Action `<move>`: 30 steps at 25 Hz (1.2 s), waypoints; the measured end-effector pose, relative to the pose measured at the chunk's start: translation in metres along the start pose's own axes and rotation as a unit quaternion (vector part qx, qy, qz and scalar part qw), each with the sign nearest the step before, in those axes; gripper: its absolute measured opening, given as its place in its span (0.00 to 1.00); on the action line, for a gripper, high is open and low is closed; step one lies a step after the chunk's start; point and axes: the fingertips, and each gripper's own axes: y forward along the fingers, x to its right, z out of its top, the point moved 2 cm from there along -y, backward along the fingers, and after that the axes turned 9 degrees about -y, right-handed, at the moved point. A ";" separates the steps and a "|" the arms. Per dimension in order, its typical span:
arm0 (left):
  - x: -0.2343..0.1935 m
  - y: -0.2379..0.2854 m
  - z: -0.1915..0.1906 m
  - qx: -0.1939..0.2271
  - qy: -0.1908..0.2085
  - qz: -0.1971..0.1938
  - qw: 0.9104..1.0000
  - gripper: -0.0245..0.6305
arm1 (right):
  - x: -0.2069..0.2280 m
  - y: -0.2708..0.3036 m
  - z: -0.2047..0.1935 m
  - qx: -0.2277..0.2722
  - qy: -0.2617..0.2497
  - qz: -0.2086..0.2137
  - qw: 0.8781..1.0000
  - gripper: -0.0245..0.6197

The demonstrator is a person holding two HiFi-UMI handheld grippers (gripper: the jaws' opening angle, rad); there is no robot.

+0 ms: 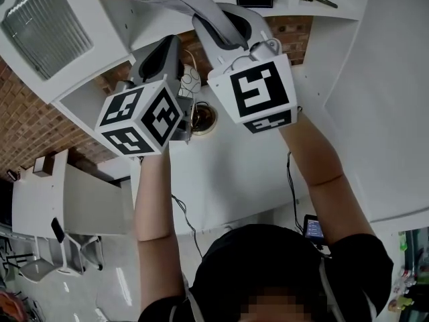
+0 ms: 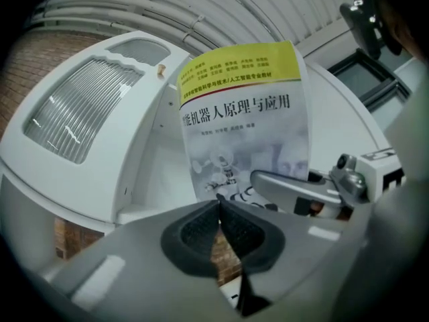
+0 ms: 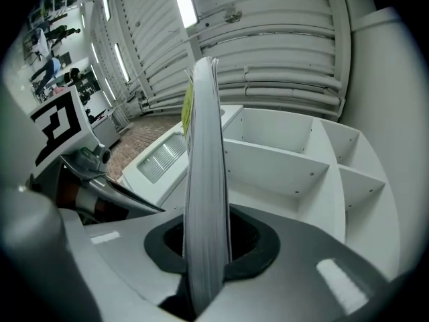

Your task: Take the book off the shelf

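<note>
Brick wall (image 1: pixel 27 119) showed at the far left of the head view, with a ribbed panel (image 1: pixel 43 25) set in a white housing above it. Next along, the left gripper (image 2: pixel 218 205) was raised beside its partner. In its own view the dark pads were pressed together with nothing between them and only a sliver of brick visible past the tips, so it was clenched on air and took no part in the hold. Straight ahead of it stood the book (image 2: pixel 244 119), front cover facing that camera, with a yellow band across the top and a grey picture below the title. To the right of that, the right gripper (image 3: pixel 208 243) had the book. Its own view showed the volume edge-on and upright, the pages running up from between the two pads, which squeezed it on either side near its lower edge. Furthest right lay the white shelf (image 3: pixel 295 159), its open compartments behind and beside the book, none of them around it as far as that view showed.

By my reading, the main step was done: the book was out of the shelf and carried by the right gripper alone, in the air in front of the unit. What was left was probably to draw it clear and set it somewhere, though no resting place appeared in these views. A pinch near one edge could let a thin book sag or swing.
</note>
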 end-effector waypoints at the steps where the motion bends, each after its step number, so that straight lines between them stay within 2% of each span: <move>1: 0.002 -0.001 -0.001 0.001 0.000 0.001 1.000 0.05 | 0.000 -0.004 0.000 0.000 -0.001 -0.001 1.000 0.14; 16: 0.017 -0.025 -0.007 0.015 0.013 0.014 1.000 0.05 | 0.006 -0.049 0.001 0.018 0.023 -0.038 0.999 0.14; 21: 0.024 -0.027 -0.012 0.012 0.016 0.011 1.000 0.05 | 0.007 -0.064 -0.009 0.021 0.056 -0.044 0.997 0.14; 27: 0.030 -0.029 -0.029 0.002 0.003 0.005 1.000 0.05 | -0.004 -0.083 -0.030 0.008 0.080 -0.034 0.996 0.14; 30: 0.032 -0.030 -0.042 -0.006 -0.002 0.005 1.000 0.05 | -0.011 -0.094 -0.042 -0.006 0.069 -0.023 0.997 0.14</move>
